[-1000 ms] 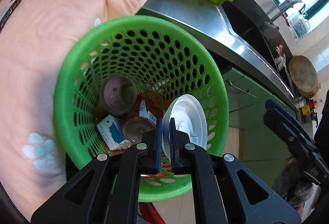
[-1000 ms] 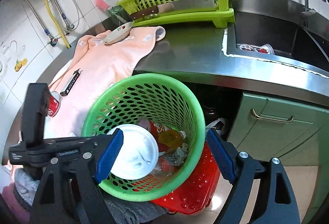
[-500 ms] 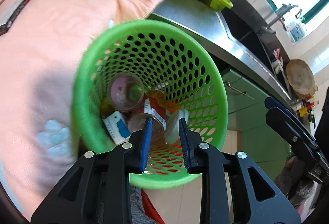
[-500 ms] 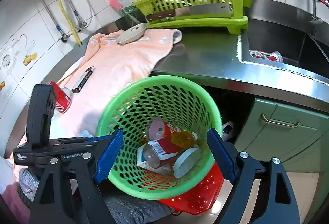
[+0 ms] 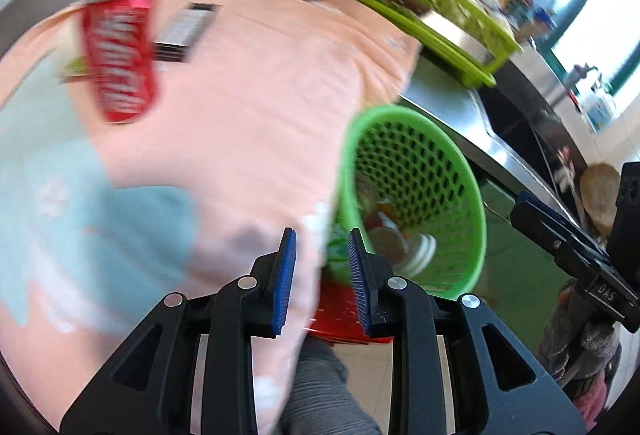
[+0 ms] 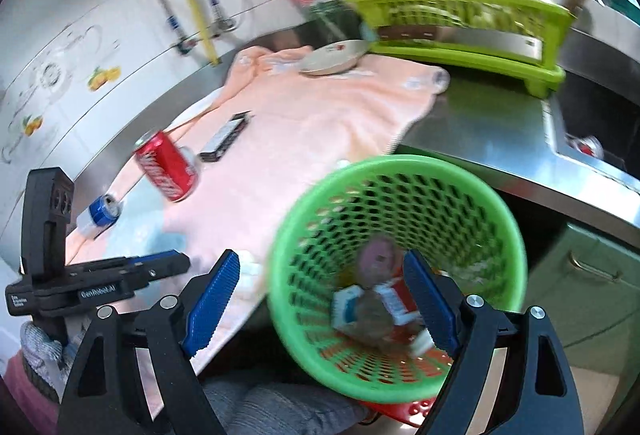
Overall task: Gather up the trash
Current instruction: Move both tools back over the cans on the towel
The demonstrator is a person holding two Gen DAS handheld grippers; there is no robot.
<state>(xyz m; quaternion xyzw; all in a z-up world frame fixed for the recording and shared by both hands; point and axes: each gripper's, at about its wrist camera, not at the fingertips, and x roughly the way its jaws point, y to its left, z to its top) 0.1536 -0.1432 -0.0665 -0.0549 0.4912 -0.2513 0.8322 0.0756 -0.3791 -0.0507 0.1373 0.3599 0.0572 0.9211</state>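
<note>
A green perforated basket (image 5: pixel 472 211) (image 6: pixel 400 163) sits below the counter edge, holding cups, cartons and a white lid (image 5: pixel 422 255). On the pink towel (image 5: pixel 260 83) lie a red soda can (image 5: pixel 120 63) (image 6: pixel 168 167), a dark slim pack (image 5: pixel 184 31) (image 6: pixel 226 137) and a small blue-and-white can (image 6: pixel 98 215). My left gripper (image 5: pixel 321 235) (image 6: pixel 176 259) hovers over the towel's front edge, left of the basket, slightly open and empty. My right gripper (image 6: pixel 322 259) (image 5: pixel 524 201) is wide open above the basket's left rim, holding nothing.
A lime dish rack (image 6: pixel 460 23) and a plate (image 6: pixel 334 57) stand at the back of the steel counter (image 6: pixel 480 131). The sink (image 6: pixel 588 123) lies to the right, green cabinet doors (image 6: pixel 580 275) below it. A red stool (image 5: pixel 340 319) is under the basket.
My left gripper opened and released the white lid, which now lies in the basket. Both grippers swung left and up, away from the basket, bringing the towel and red can into view.
</note>
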